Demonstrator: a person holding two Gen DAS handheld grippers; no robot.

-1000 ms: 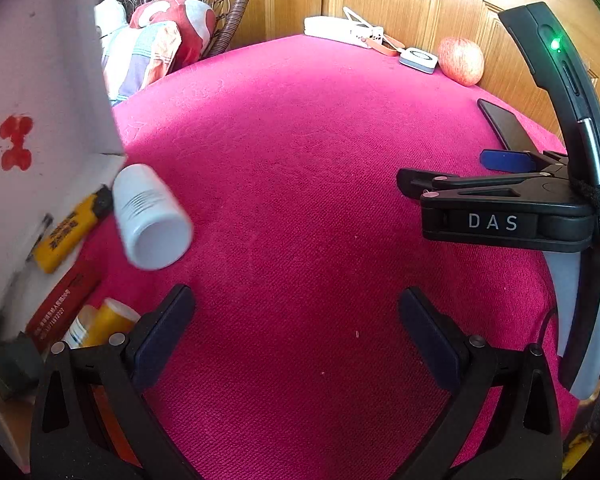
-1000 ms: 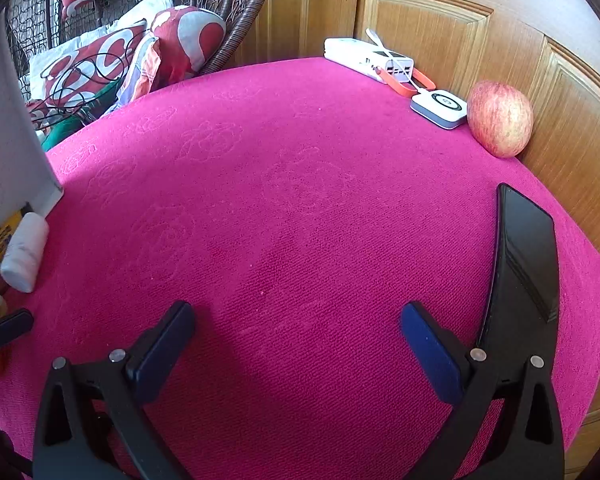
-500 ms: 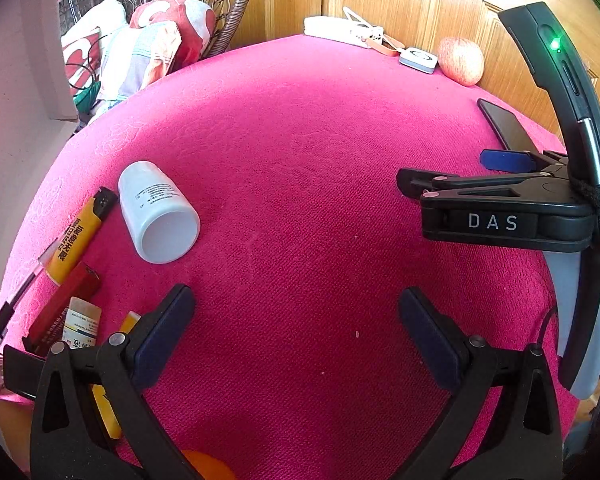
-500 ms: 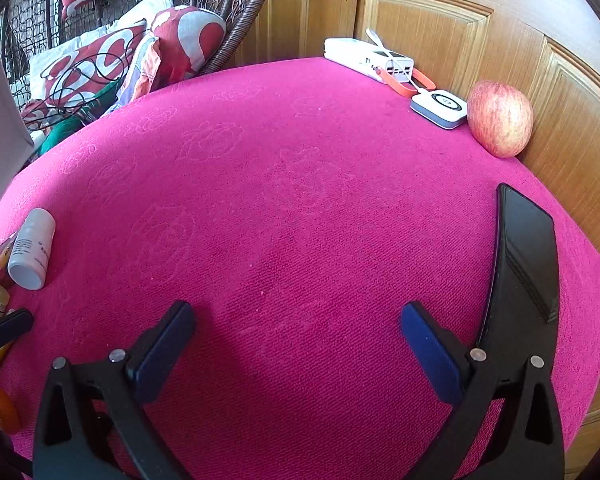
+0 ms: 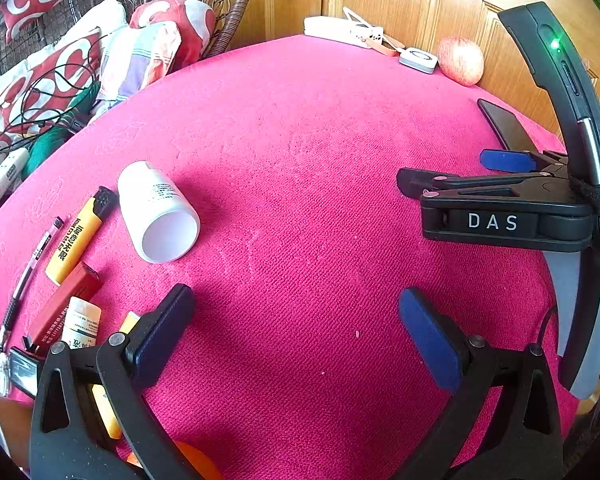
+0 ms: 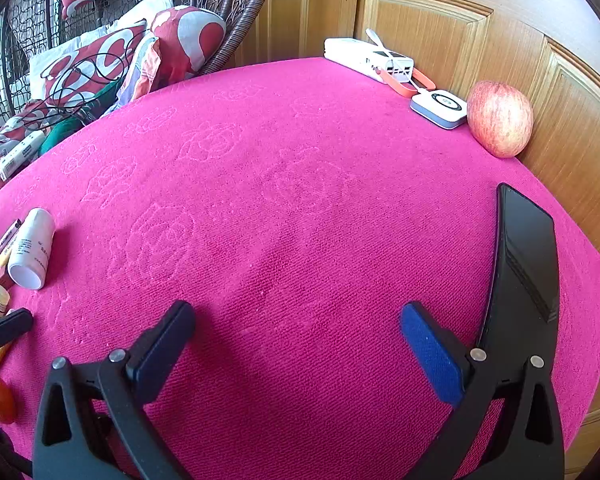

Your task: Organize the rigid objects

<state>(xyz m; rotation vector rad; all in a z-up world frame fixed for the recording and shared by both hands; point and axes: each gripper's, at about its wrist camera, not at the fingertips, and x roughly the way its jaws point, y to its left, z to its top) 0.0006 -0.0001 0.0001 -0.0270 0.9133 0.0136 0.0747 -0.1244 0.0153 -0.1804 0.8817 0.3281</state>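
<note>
Hovering above the pink-covered counter [image 5: 300, 200], the left gripper [image 5: 296, 336] is released, jaws spread wide with nothing between them. The right gripper [image 6: 298, 340] is likewise released and empty; in the left wrist view it appears at the counter's right edge.

A white bottle [image 5: 156, 212] lies on its side near the left edge, base toward the camera. Just beside it, nearer that edge, lie a yellow lighter [image 5: 76, 240], a pen [image 5: 32, 264], a red box [image 5: 62, 308] and a small vial [image 5: 82, 326].

A black phone [image 6: 528, 252] lies near the right edge. An apple [image 6: 500, 120], a white charger puck [image 6: 440, 108] and a power bank [image 6: 368, 58] sit along the far edge.
</note>
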